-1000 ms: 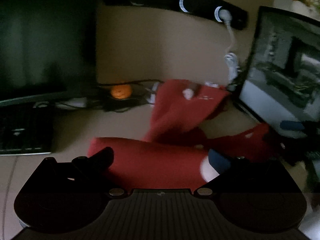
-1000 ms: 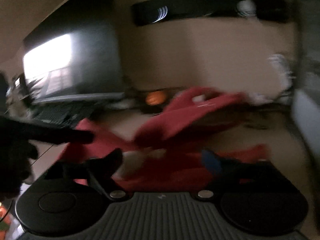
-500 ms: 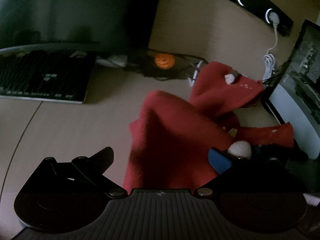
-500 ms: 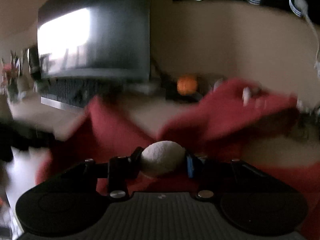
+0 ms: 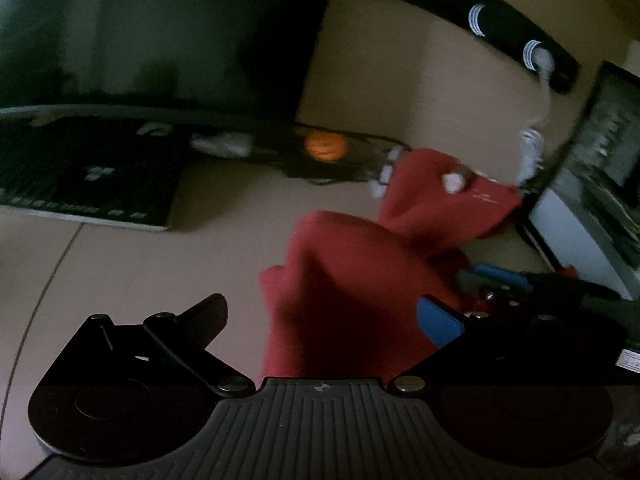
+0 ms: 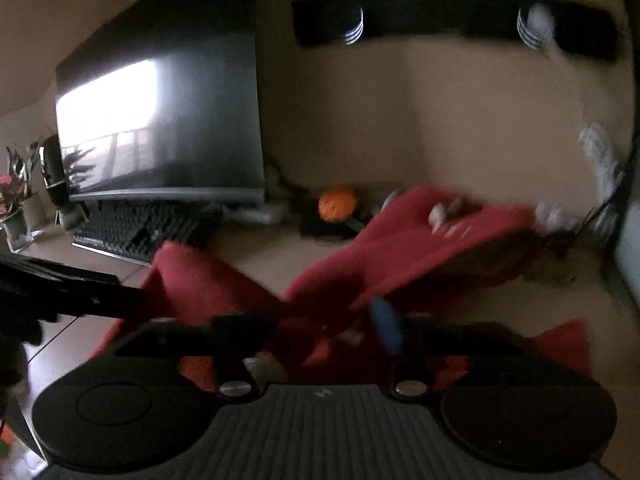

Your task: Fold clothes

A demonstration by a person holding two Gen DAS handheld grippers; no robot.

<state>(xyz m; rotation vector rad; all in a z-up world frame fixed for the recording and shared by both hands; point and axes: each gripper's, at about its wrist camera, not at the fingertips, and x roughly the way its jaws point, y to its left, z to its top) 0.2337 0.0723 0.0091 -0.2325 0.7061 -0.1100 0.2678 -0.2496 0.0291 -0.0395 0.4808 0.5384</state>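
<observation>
A red garment (image 5: 352, 280) with a small white pompom lies crumpled on the beige desk; it also shows in the right wrist view (image 6: 420, 248). My left gripper (image 5: 324, 316) is open, its fingers standing either side of a raised fold of the cloth. My right gripper (image 6: 320, 332) has its jaws partly apart with red cloth between them; the view is blurred. The right gripper shows at the right of the left wrist view (image 5: 504, 280), low by the cloth. The left gripper shows as a dark bar at the left of the right wrist view (image 6: 68, 296).
A dark monitor (image 6: 160, 120) and a keyboard (image 5: 80, 176) stand at the back left. A small orange pumpkin (image 5: 325, 146) and cables lie at the back. A second screen (image 5: 600, 184) stands on the right. A black strip (image 6: 452, 20) hangs on the wall. A plant (image 6: 16, 196) stands far left.
The right gripper, shut on the white pompom half a second ago, now has its jaws apart with cloth between. The left gripper has drifted slightly; the cloth fold still stands between its fingers.
</observation>
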